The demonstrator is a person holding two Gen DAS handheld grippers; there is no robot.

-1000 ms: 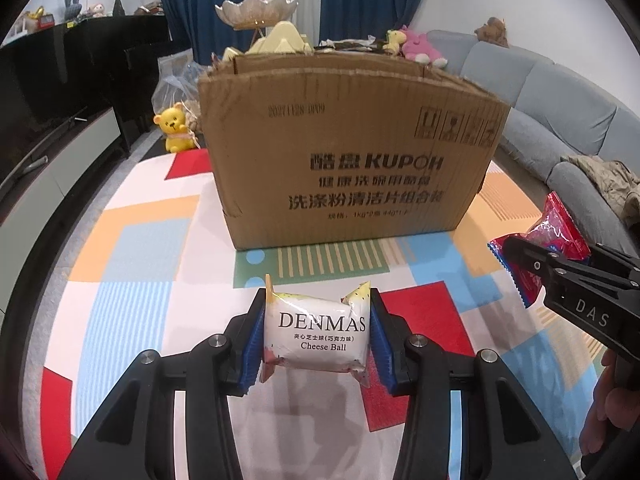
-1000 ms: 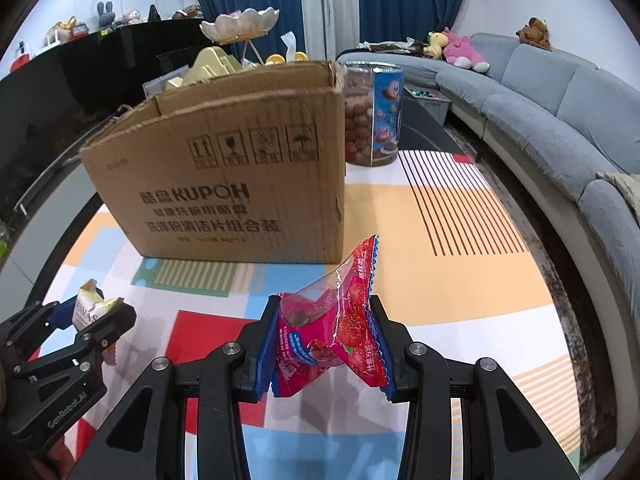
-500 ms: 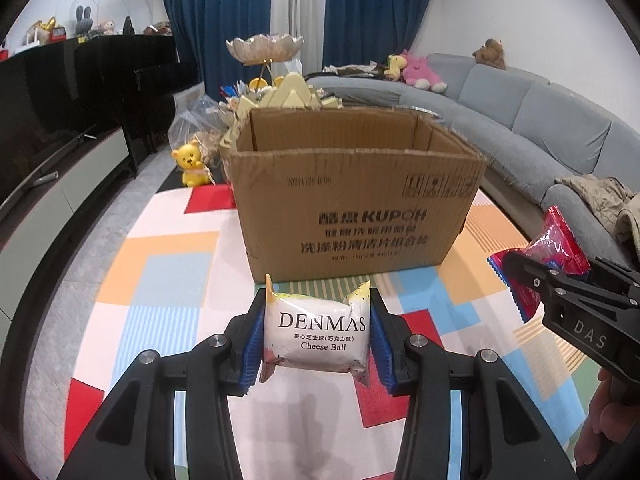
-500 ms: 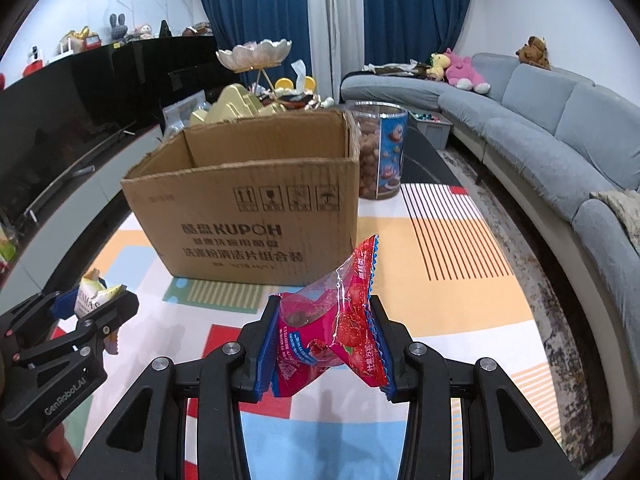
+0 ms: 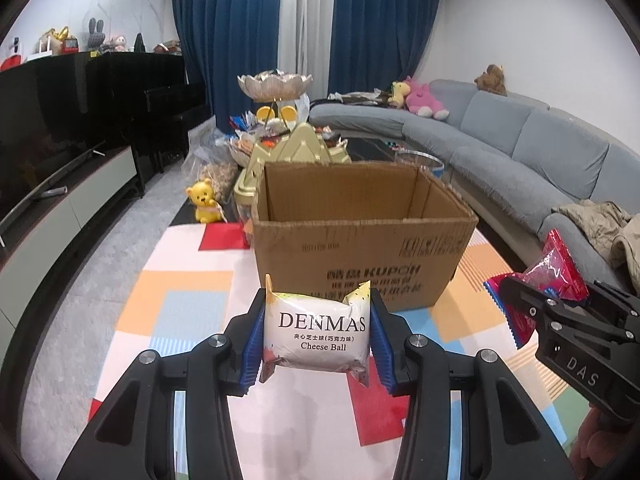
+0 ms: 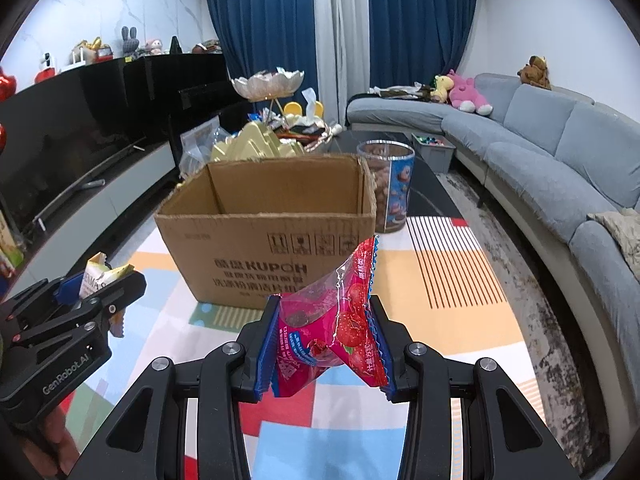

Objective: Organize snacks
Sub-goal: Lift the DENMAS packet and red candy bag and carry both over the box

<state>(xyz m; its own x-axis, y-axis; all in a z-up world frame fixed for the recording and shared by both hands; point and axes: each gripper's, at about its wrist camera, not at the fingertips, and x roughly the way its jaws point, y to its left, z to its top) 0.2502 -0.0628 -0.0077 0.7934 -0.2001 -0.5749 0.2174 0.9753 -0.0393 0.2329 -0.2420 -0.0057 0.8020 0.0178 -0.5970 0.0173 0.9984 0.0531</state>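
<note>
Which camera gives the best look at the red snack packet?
The right wrist view: the red snack packet fills the centre, clamped in the right gripper. The left wrist view shows it only small at the right edge.

cardboard box (image 5: 360, 236): one, open at the top, on the patterned surface (image 5: 188, 292).
snack packets: two. one white packet (image 5: 316, 336) printed "denmas cheese ball", one red packet (image 6: 332, 328) with cherry pictures.
grippers: two. left gripper (image 5: 316, 340), right gripper (image 6: 326, 344), one packet apiece.
clear round tub (image 6: 390, 184) with a cartoon label: one, beside the box.
yellow bear figure (image 5: 205, 204): one.
shell-shaped stand dish (image 5: 275, 85): one.
grey sofa (image 5: 520, 148): one.
plush toys on the sofa: three. one pink (image 5: 425, 100), one yellow (image 5: 399, 91), one brown (image 5: 491, 78).
</note>
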